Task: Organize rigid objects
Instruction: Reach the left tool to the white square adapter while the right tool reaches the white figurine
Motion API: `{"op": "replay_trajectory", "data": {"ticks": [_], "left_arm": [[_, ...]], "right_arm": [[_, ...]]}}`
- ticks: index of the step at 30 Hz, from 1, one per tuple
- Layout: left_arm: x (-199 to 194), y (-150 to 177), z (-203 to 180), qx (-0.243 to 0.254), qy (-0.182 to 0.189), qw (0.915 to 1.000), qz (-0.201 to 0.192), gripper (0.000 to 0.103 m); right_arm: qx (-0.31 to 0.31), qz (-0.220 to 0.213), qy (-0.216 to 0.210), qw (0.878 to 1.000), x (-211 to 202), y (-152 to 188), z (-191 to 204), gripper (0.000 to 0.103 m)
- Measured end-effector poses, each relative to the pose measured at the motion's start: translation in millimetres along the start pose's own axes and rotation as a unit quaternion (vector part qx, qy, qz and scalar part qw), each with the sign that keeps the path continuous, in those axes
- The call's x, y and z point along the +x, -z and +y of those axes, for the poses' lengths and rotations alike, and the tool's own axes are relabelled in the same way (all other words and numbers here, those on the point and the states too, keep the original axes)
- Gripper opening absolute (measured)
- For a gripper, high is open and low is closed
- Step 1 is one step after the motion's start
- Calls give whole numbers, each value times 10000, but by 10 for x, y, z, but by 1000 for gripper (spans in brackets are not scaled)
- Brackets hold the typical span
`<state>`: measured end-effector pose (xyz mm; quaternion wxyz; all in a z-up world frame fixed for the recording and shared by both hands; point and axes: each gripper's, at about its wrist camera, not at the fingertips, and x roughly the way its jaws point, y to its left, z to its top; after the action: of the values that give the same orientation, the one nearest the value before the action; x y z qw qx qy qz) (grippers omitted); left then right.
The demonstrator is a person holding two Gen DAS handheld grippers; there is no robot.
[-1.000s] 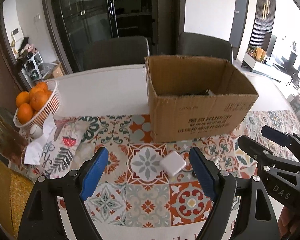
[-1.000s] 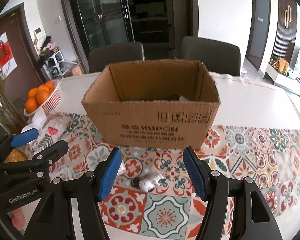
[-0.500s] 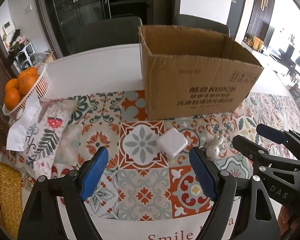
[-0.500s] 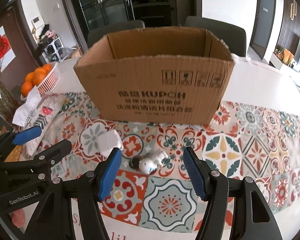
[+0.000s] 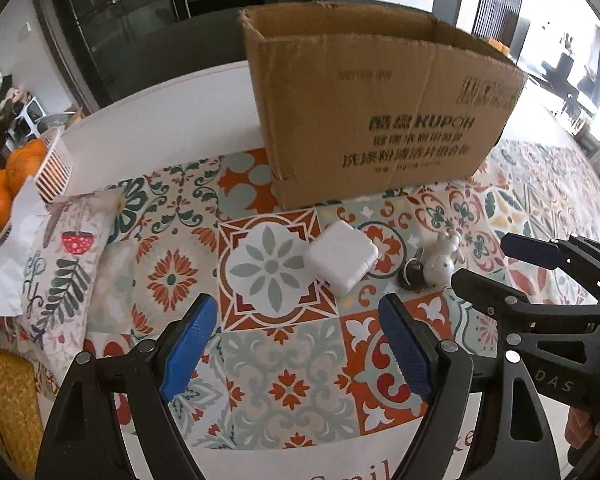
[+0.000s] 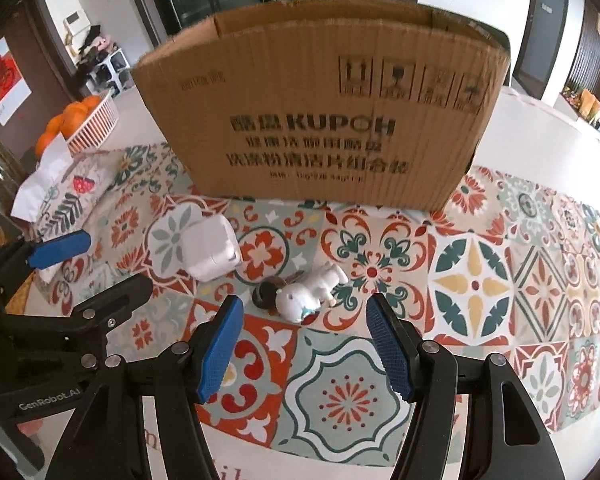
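Both tools are low over the patterned tablecloth [image 6: 476,292], in front of the cardboard box [image 6: 324,120]. The left gripper [image 5: 296,344] has its jaws spread wide and empty, short of the white charger block [image 5: 342,256], which lies flat, one corner turned towards it. The right gripper [image 6: 302,348] is likewise wide open and holds nothing, lined up on the small white figurine [image 6: 308,290].

Risks, in my judgement: the figurine lies on its side with a dark round piece [image 6: 265,295] touching its head end — a closing jaw may catch that piece or roll the figure away. Its long axis runs diagonally, head nearer the right gripper, feet towards the box. The charger's smooth faces could slip if gripped across corners — the two tools also work close together.
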<state>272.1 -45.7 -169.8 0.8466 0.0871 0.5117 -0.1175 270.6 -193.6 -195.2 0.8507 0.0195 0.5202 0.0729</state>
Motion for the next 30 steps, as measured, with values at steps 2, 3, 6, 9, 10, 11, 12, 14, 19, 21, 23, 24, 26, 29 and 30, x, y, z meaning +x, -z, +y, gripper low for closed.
{"op": "replay_trajectory", "data": {"ticks": [2,3,6,9,10,11,12,14,19,21,23,24,26,29,30], "left_arm": [[62,6,-12,43,24,10000,39,83],[91,6,-21,75,37,10000,48,83],[189,3,-46,199,111,9997,79,83],[270,-5,-63,308,143,9994,84,83],[288,-5,-68,340,152,9993,75,83],[312,-8,-71,383,159,9991,67,83],[335,-9,-74,418,170,9990,66,83],[373,-24,-77,466,231,9986,58,83],[457,-60,-95,620,340,9975,73,83],[493,-82,-107,691,356,9969,71,83],[522,-99,-118,724,391,9966,81,82],[547,-113,-123,756,422,9962,83,82],[586,-137,-130,807,452,9957,89,82],[643,-182,-131,849,513,9950,104,82],[662,-198,-127,858,546,9948,109,82]], "right_arm": [[-12,93,7,10000,71,5,-16,65],[-20,125,8,9999,103,5,-24,65],[-96,228,22,9997,189,-3,-35,65],[-187,307,71,9993,284,-18,-29,65],[-207,333,74,9992,310,-24,-29,65],[-233,372,69,9990,347,-32,-29,65],[-252,401,59,9989,384,-42,-15,65],[-296,450,70,9985,437,-55,-6,65],[-382,507,85,9979,537,-79,9,65],[-429,519,105,9977,568,-94,24,65],[-469,530,117,9974,587,-100,20,65],[-482,546,123,9973,603,-108,16,65],[-501,568,134,9970,630,-125,3,65],[-549,573,162,9967,682,-148,-4,65],[-563,552,159,9968,690,-160,-4,65]]}}
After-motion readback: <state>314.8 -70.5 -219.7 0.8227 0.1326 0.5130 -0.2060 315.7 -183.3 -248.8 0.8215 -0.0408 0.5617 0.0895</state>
